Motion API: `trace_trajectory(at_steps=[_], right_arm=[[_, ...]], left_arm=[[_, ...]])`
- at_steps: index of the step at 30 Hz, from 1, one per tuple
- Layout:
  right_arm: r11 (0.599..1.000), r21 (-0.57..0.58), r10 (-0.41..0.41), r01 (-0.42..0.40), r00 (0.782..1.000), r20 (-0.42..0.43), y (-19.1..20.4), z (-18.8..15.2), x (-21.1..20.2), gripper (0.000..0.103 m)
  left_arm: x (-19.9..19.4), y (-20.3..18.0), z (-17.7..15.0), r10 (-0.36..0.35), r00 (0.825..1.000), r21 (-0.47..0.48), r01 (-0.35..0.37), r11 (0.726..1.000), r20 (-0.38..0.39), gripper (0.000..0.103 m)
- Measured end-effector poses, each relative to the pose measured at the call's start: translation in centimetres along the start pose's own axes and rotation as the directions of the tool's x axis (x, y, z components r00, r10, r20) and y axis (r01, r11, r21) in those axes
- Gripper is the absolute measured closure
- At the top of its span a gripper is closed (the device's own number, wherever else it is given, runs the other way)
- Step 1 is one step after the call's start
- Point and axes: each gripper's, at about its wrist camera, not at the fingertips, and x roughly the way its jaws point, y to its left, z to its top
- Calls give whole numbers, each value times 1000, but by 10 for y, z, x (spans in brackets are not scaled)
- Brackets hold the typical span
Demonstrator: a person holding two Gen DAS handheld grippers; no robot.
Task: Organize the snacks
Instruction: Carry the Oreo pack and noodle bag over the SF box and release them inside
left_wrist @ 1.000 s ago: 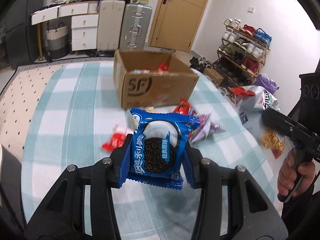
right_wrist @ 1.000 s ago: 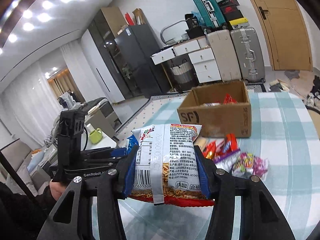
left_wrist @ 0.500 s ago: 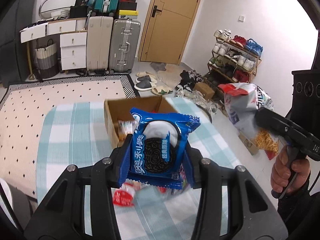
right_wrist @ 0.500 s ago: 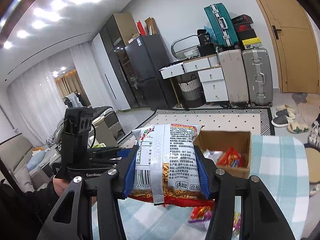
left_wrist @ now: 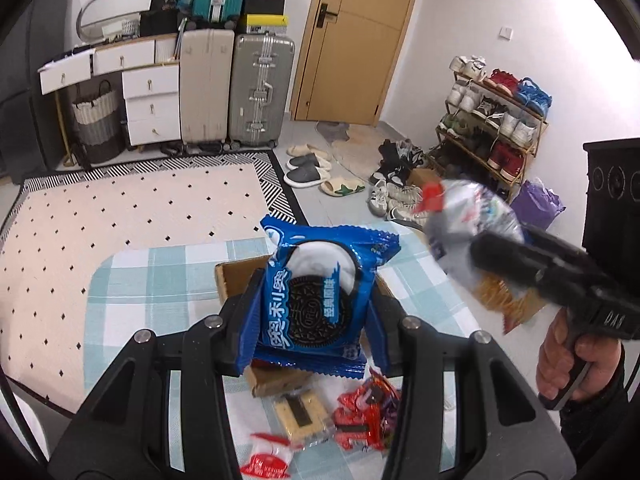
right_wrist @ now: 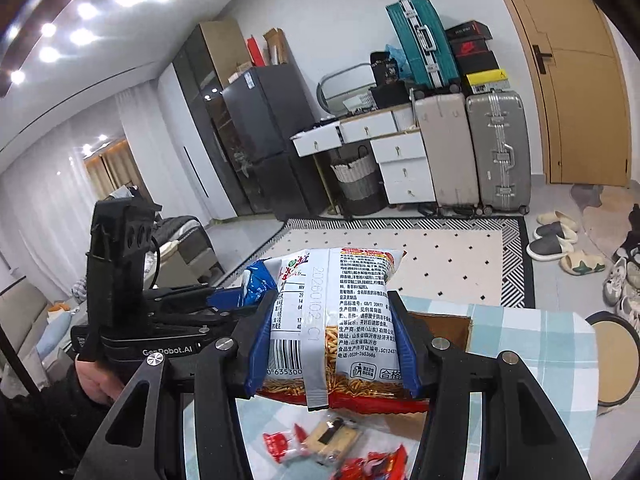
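Both packets lifted higher, checked tablecloth [left_wrist: 120, 280] below, cardboard box [left_wrist: 236, 280] beneath, suitcases [left_wrist: 260, 92] beyond.

This is a lived-in home, an open living area beside the entrance. A tan wooden door [left_wrist: 352, 40] stands in the white wall. Next to it, a metal shoe rack [left_wrist: 494, 120] is loaded with sneakers, and slippers [left_wrist: 306, 166] lie loose on the grey floor. Two upright hard-shell suitcases [left_wrist: 236, 88] stand against a white drawer unit [left_wrist: 150, 100], near a woven laundry basket [left_wrist: 96, 122]. A pale dotted rug [left_wrist: 132, 216] covers the floor. A dark refrigerator [right_wrist: 264, 140] and white curtains [right_wrist: 52, 200] line the far side.
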Motion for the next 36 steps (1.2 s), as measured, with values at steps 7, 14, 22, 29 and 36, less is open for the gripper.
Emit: trace_trajectory(at_steps=[7,14,22,29,36], right_arm=[[998,43,-44,49,994,-98,-43,-22,67,50],[994,62,-82,95,980,-181,-80,-54,117,50],[992,59,-96,112,968,-230,-100,-80,149,50],[991,13,-126,133,962,-241,-97,-88,166,49],[985,-42,-175,170,966,-192,-80,-86,147,49]], left_arm=[[81,4,2,20,996,-16,-21,1000,-82,61],[145,21,-25,24,985,-48,-33,998,-172,61],[193,40,-47,42,972,-62,-57,996,-229,61],[202,41,-52,75,971,-45,-87,995,-229,61],[181,43,-55,109,976,-42,-119,992,-189,55]])
